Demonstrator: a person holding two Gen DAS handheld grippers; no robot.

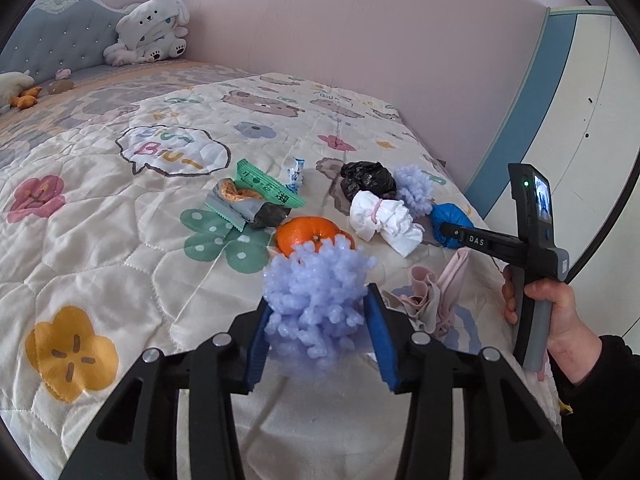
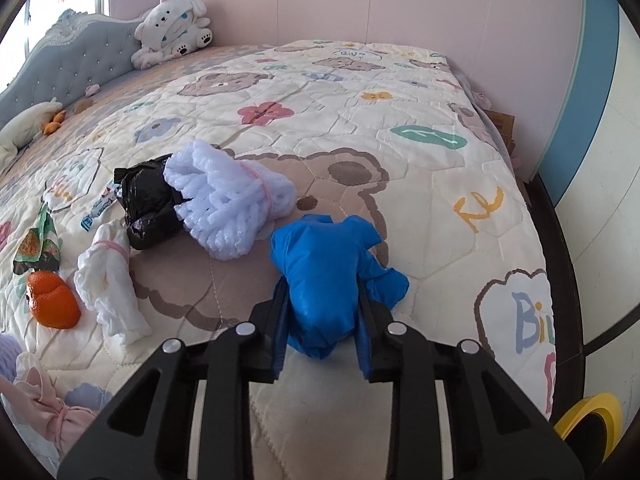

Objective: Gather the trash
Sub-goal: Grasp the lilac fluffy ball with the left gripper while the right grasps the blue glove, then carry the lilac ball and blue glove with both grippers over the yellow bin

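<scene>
Left wrist view: the left tongs (image 1: 320, 320) pinch a lilac foam wad (image 1: 316, 284) just above the bed (image 1: 100, 248). Beyond it lie an orange (image 1: 308, 234), wrappers (image 1: 256, 196), a black bag (image 1: 366, 178) and a white bundle (image 1: 384, 220), all uncollected.

Right wrist view: the right tongs (image 2: 322, 316) clamp a blue bag (image 2: 324, 268) resting on the bed. No bin is identifiable, so collecting looks barely begun.

Orange (image 1: 310, 234) lies on the quilt (image 1: 100, 256), behind the fluffy bundle (image 1: 316, 292), wrappers (image 1: 256, 196) beyond it
</scene>
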